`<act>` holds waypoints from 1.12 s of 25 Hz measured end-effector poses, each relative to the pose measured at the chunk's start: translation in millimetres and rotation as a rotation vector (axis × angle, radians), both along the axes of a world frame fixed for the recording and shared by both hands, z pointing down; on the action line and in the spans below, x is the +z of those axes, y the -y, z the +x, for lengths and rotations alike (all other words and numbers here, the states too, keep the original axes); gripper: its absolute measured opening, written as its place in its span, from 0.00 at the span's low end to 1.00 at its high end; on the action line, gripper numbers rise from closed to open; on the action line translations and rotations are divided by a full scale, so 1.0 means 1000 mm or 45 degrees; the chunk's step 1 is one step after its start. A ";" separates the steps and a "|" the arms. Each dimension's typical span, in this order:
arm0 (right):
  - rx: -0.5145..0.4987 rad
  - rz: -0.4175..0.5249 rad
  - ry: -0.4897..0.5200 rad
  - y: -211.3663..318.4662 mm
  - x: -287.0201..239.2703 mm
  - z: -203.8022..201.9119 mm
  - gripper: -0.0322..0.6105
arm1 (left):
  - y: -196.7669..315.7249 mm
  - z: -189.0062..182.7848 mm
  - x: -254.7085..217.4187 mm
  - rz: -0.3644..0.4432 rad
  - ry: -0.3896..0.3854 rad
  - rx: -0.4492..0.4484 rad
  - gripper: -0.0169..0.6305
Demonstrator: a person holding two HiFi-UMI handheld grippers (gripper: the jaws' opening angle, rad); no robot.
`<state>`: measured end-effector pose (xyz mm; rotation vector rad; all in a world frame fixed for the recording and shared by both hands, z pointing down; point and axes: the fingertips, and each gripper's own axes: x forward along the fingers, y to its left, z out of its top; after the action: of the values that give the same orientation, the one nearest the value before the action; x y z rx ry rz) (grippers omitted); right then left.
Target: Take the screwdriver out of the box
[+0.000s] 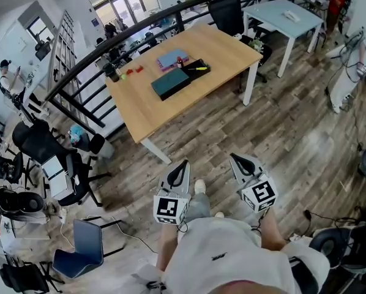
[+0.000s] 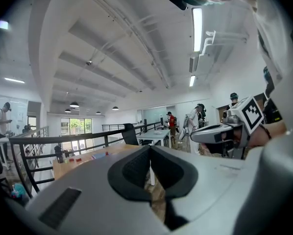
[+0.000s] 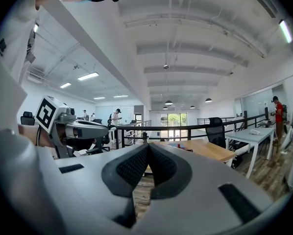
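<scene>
A yellow-green screwdriver (image 1: pixel 198 68) lies in an open black box (image 1: pixel 201 72) on the far wooden table (image 1: pixel 223 48), next to a teal lid-like slab (image 1: pixel 169 82). Both grippers hang close to my body over the wood floor, well short of the table. My left gripper (image 1: pixel 182 163) (image 2: pixel 150 148) has its jaws pressed together with nothing between them. My right gripper (image 1: pixel 235 158) (image 3: pixel 148 146) is likewise shut and empty. Each gripper view also catches the other gripper at its side. The table (image 3: pixel 205 150) shows ahead in the right gripper view.
On the table also lie a purple notebook (image 1: pixel 172 59), small red pieces (image 1: pixel 134 70) and a dark bottle (image 1: pixel 112 72). A black railing (image 1: pixel 109 54) runs behind it. A white table (image 1: pixel 284 14) and black chair (image 1: pixel 227 8) stand beyond; office chairs (image 1: pixel 42 146) crowd the left.
</scene>
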<state>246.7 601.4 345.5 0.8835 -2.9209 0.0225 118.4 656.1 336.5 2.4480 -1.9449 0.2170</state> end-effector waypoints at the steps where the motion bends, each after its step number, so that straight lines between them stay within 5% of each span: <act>1: -0.002 0.002 0.001 0.006 0.000 -0.004 0.04 | 0.007 -0.004 0.000 0.004 0.001 0.000 0.05; 28: 0.099 -0.022 -0.089 0.231 0.014 -0.184 0.04 | 0.243 -0.186 0.015 -0.006 -0.039 0.095 0.05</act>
<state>62.5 370.0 359.9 0.9741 -2.8170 0.0215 -67.3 412.9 351.2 2.5076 -1.8413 0.1835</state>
